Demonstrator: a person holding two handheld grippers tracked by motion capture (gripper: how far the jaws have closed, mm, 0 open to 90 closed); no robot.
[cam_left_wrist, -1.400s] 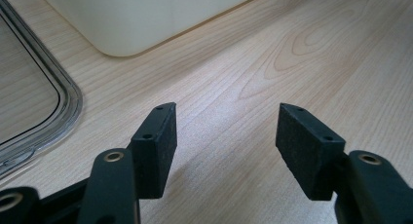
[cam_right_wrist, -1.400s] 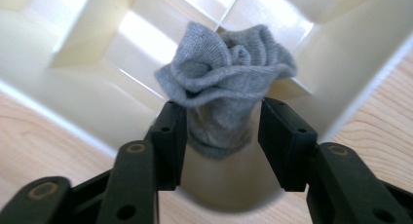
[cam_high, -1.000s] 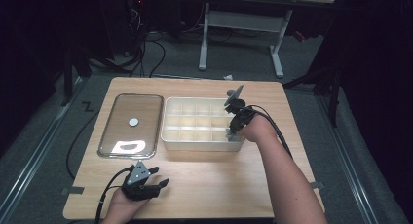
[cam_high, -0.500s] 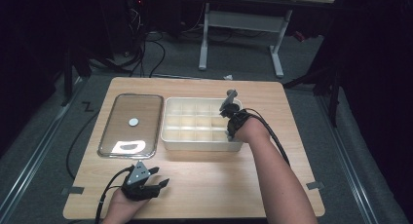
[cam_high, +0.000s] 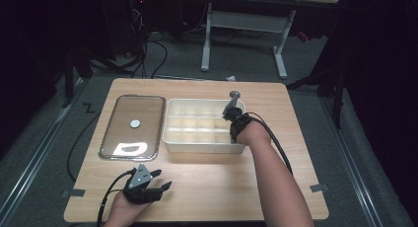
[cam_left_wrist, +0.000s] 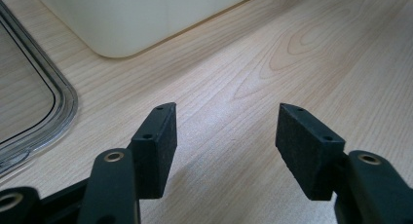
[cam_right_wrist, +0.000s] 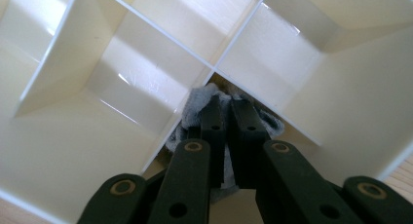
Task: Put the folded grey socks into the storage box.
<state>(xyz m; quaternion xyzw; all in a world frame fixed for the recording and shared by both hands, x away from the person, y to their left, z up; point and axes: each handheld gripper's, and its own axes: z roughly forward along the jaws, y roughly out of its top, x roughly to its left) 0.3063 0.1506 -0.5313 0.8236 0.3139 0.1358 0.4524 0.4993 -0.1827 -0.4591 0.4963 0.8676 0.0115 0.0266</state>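
A cream box divided into several compartments stands mid-table. My right gripper reaches down into a compartment at its right end. In the right gripper view its jaws have just been closing and now stand nearly together, pinching a grey fuzzy wad of cloth at the compartment's bottom corner. My left gripper rests low over the table near the front left edge. Its jaws are open with only bare wood between them.
A shallow metal-rimmed tray lies left of the box with a small white disc on it. The tray's rim and the box's corner lie just ahead of the left gripper. Bare wood spans the table's front.
The right gripper has sunk from above the box's right end down into a compartment, and its jaws have come together. The left gripper has stayed put.
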